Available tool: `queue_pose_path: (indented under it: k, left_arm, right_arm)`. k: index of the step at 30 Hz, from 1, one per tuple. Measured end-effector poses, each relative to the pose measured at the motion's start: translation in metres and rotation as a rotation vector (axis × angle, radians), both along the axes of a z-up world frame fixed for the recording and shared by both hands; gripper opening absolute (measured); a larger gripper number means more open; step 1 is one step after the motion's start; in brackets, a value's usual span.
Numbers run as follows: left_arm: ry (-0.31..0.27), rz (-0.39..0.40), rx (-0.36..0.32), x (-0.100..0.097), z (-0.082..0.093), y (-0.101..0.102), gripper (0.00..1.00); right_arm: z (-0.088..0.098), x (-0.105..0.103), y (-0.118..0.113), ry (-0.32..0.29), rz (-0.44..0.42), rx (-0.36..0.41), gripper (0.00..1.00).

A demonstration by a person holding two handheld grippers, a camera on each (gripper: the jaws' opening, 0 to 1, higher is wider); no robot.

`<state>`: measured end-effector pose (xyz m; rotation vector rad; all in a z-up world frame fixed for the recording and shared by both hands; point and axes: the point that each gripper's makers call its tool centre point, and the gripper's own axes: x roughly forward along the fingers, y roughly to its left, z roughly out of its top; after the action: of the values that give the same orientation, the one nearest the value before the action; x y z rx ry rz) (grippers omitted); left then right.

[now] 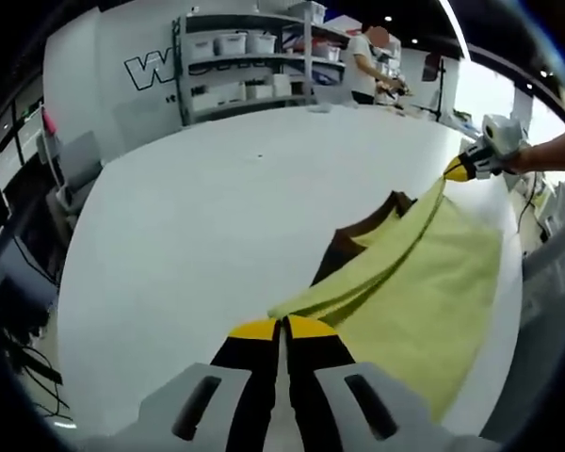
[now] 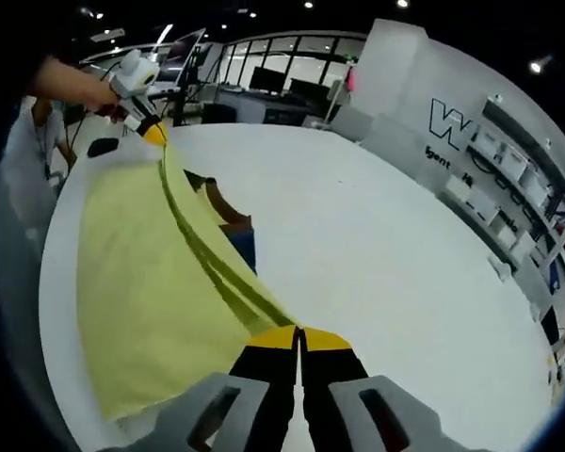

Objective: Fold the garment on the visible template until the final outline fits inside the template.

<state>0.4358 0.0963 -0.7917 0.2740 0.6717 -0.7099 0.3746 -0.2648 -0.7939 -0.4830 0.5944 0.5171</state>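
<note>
A yellow-green garment point(image 1: 424, 282) point(image 2: 141, 282) lies on the white table point(image 1: 198, 217) point(image 2: 377, 245), with one edge lifted and stretched taut between both grippers. My left gripper point(image 1: 282, 327) is shut on one end of that edge and appears in the right gripper view at the far end point(image 2: 155, 132). My right gripper point(image 2: 299, 334) is shut on the other end and appears in the left gripper view held by a hand point(image 1: 457, 169). A brown piece point(image 1: 344, 250) point(image 2: 221, 202) and a blue patch point(image 2: 245, 247) peek from under the cloth; I cannot tell what they are.
Shelves with white boxes point(image 1: 245, 56) stand behind the table, and a person point(image 1: 363, 61) is beyond the far edge. Chairs point(image 1: 71, 165) sit off the table's side. The garment lies close to the table's curved edge point(image 2: 61, 377).
</note>
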Motion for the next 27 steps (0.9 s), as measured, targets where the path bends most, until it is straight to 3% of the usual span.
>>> queue_pose_path:
  k: [14, 27]
  left_arm:
    - [0.039, 0.084, -0.129, 0.017, 0.019, -0.004, 0.01]
    - [0.129, 0.195, -0.205, 0.038, 0.000, -0.006, 0.00]
  right_arm:
    - [0.002, 0.015, -0.008, 0.018, -0.102, 0.106, 0.00]
    - [-0.018, 0.026, -0.014, 0.072, -0.150, 0.108, 0.00]
